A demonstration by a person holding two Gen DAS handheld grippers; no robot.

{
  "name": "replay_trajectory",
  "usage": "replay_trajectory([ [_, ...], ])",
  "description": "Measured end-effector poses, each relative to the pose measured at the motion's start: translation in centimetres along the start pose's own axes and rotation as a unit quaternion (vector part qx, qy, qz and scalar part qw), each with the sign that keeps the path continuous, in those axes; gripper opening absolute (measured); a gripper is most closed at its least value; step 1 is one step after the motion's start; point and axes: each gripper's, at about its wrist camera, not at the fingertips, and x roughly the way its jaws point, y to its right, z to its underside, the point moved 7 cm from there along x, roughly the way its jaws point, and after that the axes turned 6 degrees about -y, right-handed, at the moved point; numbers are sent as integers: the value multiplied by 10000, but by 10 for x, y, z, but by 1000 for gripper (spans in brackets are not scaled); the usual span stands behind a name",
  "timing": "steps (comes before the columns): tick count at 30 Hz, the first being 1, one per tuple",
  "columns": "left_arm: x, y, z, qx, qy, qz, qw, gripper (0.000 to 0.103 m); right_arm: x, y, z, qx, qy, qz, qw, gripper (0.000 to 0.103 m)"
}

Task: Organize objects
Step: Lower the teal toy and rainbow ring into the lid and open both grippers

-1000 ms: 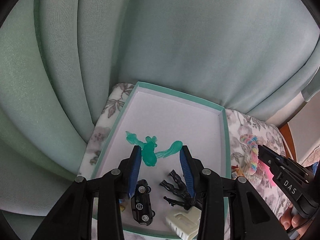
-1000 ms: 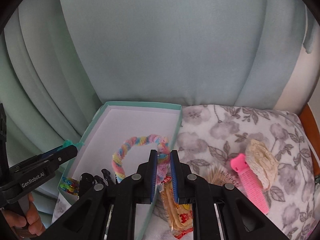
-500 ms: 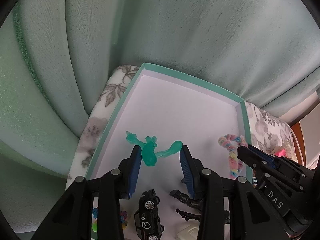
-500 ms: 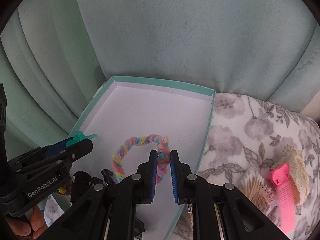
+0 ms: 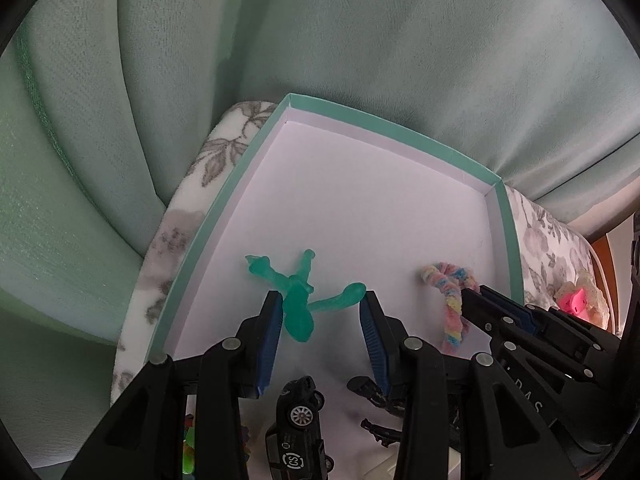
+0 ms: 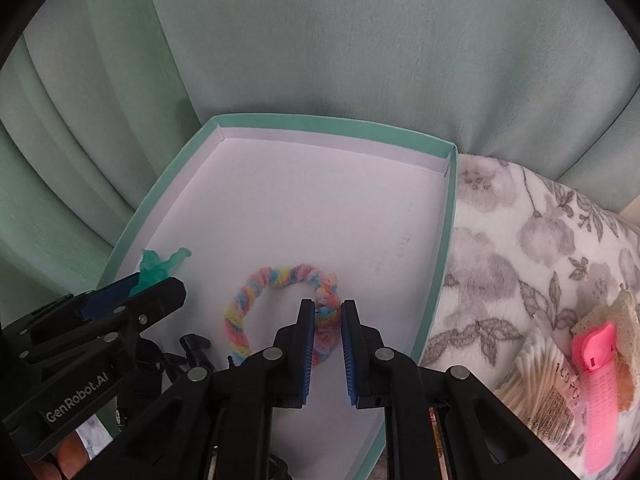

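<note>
A shallow teal-rimmed tray [image 5: 506, 240] [image 6: 444, 248] with a white floor lies on a floral blanket. My left gripper [image 5: 320, 300] [image 6: 160, 292] hangs just above the floor near the tray's left wall. Its jaws stand wide but are clamped across a translucent teal figurine [image 5: 298, 308] [image 6: 158, 266], body at the left pad, one limb at the right pad. My right gripper [image 6: 327, 310] [image 5: 474, 294] is shut on one end of a pastel rainbow fuzzy ring [image 6: 256, 300] [image 5: 450, 300], which rests on the floor right of the figurine.
A black toy car [image 5: 298, 432] and a black toy figure [image 5: 380, 400] lie in the tray's near end. On the blanket [image 6: 520, 248] to the right are a pink comb [image 6: 596, 384], a cotton swab pack [image 6: 536, 384] and a cream lace piece [image 6: 626, 320]. A green curtain [image 6: 360, 40] hangs behind.
Both grippers moved forward over the tray. The pastel ring went from the tray's right rim to its floor; the teal figurine was carried deeper inside.
</note>
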Motion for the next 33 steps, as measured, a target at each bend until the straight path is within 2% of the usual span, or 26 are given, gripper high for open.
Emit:
replay_trajectory([
  [10, -1, 2, 10, 28, -144, -18, 9999, 41, -3, -4, 0, -48, -46, 37, 10000, 17],
  [15, -14, 2, 12, -12, -97, 14, 10000, 42, -12, -5, 2, -60, -19, 22, 10000, 33],
  [23, -44, 13, 13, -54, 117, 15, 9999, 42, -45, -4, 4, -63, 190, -1, 9998, 33],
  [31, -68, 8, 32, -426, 208, 19, 9989, 49, -70, -1, 28, 144, 269, -127, 9995, 33],
  [32, -70, 7, 37, -471, 200, 7, 9987, 50, -72, -1, 33, 154, 265, -129, 9994, 34],
  [33, -72, 6, 40, -515, 194, -15, 9985, 50, -74, 0, 37, 157, 261, -130, 9995, 40],
])
